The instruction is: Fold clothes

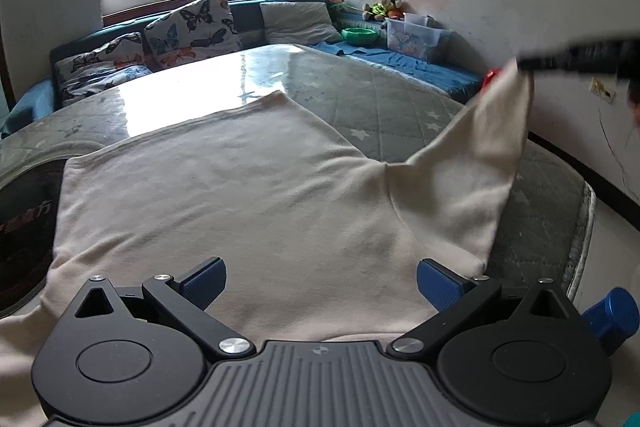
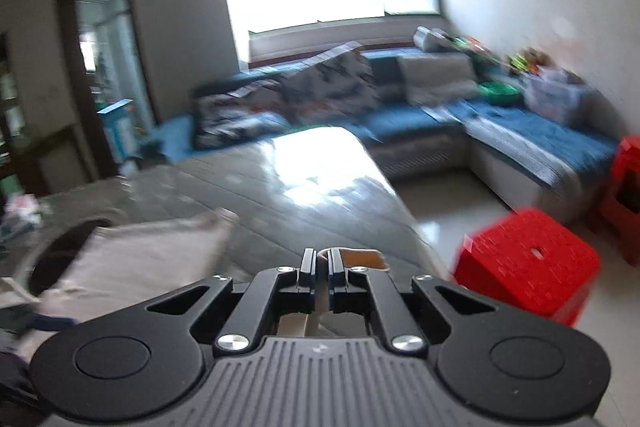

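A cream shirt (image 1: 248, 187) lies spread on the grey quilted mattress (image 1: 400, 107). My left gripper (image 1: 320, 285) is open, its blue fingertips (image 1: 206, 283) wide apart just above the shirt's near edge. My right gripper (image 1: 532, 65) shows blurred at the right in the left wrist view, holding the shirt's right sleeve (image 1: 480, 147) lifted off the mattress. In the right wrist view my right gripper (image 2: 321, 259) is shut on a strip of cream cloth (image 2: 316, 315) between its jaws. The rest of the shirt (image 2: 140, 255) lies to its left.
A blue sofa (image 1: 400, 63) with butterfly cushions (image 1: 192, 27) runs behind the mattress under a window. A clear storage box (image 1: 416, 35) and a green bowl (image 1: 360, 35) sit on it. Red plastic stools (image 2: 528, 263) stand on the floor right of the mattress edge.
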### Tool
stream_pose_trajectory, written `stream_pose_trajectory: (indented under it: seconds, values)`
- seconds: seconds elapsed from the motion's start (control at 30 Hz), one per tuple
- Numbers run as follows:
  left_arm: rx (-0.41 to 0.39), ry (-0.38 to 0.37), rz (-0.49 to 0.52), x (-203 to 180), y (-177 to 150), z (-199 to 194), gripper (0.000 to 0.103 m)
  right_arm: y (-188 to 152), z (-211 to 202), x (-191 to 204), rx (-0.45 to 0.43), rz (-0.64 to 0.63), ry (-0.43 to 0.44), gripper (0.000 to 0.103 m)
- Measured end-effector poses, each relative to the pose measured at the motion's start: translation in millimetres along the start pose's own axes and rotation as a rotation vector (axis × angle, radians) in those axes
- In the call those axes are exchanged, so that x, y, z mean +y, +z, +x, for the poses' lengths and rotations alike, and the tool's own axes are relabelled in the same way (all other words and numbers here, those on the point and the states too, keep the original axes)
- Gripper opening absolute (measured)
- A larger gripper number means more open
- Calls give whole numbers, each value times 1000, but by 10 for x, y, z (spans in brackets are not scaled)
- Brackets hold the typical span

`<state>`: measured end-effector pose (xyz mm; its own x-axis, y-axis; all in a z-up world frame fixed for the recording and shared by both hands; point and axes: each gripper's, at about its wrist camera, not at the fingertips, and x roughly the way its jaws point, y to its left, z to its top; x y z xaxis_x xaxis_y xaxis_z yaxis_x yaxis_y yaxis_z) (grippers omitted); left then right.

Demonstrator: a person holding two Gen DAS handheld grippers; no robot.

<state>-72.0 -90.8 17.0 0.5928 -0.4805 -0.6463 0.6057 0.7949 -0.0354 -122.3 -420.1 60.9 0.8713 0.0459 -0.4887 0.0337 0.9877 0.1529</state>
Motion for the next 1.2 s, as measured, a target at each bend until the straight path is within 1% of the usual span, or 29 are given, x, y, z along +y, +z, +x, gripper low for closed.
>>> stream_pose_trajectory:
  seconds: [0.07, 0.17, 0.3, 0.33, 0.5, 0.67, 0.7, 0.73, 0.8, 0.87, 0.9, 0.93, 1.0, 1.07, 1.2]
  values:
    - [3, -9, 10, -34, -14, 7, 103, 125, -91, 184, -21, -36, 57, 5]
    - [-13, -4, 4, -27, -40, -71, 103, 295, -161, 512, -36, -90, 153, 4]
    - [-49, -1, -47, 146, -89, -309, 103, 482, -191, 932, -46, -156, 274, 4]
    - [-54, 6, -62, 209, -104, -375, 103, 517, -174, 1081, -42, -178, 316, 4]
    - [-71, 73, -148, 554, -286, -667, 103, 502, -32, 1695, 4, -289, 456, 5]
    - [-85, 121, -238, 832, -463, -909, 103, 304, 118, 2165, 78, -347, 542, 5]
    - [-87, 129, -249, 872, -487, -944, 103, 265, 148, 2258, 93, -359, 559, 7]
    - [-87, 139, -257, 900, -511, -972, 103, 225, 178, 2352, 108, -370, 575, 10]
    - [-89, 160, -264, 928, -549, -1019, 103, 148, 224, 2428, 129, -392, 571, 12]
    - [-98, 172, -266, 940, -568, -1067, 103, 131, 182, 2377, 132, -405, 560, 12]
    - [-103, 178, -267, 945, -576, -1092, 103, 123, 160, 2351, 133, -411, 554, 14]
    - [-111, 180, -270, 946, -574, -1112, 103, 116, 138, 2324, 134, -417, 548, 19]
    - [-124, 178, -269, 929, -555, -1124, 103, 135, 159, 2200, 139, -429, 496, 21]
    - [-137, 164, -260, 882, -518, -1131, 103, 84, 195, 2033, 174, -449, 432, 21]
    - [-138, 147, -240, 845, -417, -1024, 102, -126, 300, 1774, 253, -472, 347, 21]
